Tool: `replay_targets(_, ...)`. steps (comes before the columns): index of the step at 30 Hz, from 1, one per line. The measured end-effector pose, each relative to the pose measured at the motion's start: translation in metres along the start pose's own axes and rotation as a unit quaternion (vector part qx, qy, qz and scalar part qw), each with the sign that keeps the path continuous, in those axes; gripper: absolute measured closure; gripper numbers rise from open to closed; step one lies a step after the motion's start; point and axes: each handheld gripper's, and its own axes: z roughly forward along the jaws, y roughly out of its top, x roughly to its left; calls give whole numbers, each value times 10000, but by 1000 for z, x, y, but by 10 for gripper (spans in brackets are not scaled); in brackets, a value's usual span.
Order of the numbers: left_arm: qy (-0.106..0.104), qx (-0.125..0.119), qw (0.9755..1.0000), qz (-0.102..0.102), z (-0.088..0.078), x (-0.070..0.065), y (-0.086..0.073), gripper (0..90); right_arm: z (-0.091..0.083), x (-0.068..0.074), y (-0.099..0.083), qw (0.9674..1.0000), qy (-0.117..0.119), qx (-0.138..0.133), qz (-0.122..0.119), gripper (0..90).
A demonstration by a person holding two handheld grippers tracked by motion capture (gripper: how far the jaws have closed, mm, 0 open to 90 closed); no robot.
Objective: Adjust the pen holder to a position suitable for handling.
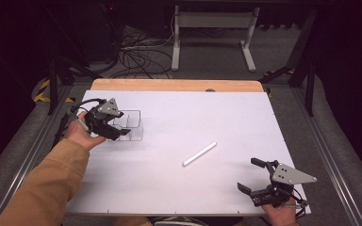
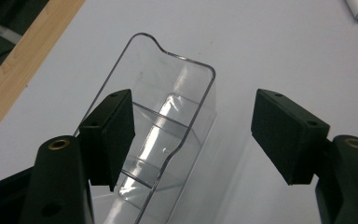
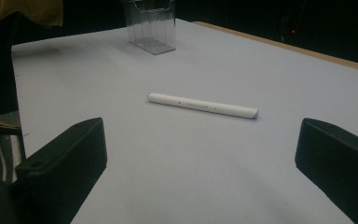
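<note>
left gripper [image 1: 119, 128] straddling near wall of clear divided bin [image 1: 133, 123], jaws wide, unclamped | bin at 3 o'clock | right gripper [image 1: 253, 181] released, idle | white pen [image 1: 199, 153] at its 10 o'clock, axis 2–8

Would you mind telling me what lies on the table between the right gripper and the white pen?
Nothing: in the right gripper view, bare white table surface runs from the right gripper to the white pen.

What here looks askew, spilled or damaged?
Nothing stands out. The clear holder stands upright on the table, empty and unbroken. The white pen lies flat mid-table, apart from both claws. The left claw is open around the holder's side wall; the right claw is open near the table's front edge.
</note>
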Motion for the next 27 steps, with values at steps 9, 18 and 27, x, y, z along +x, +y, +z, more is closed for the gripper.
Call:
replay_targets(9,69,304,9995,-52,11,7,-2,369,0,0,0,10000,21,-26,12,27)
replay_targets(18,182,706,9973,48,25,7,-1,421,1,0,-1,10000,30,-8,29,27)
replay_targets(27,36,1073,9940,188,37,3,2,558,0,-1,-1,10000,51,-22,59,27)
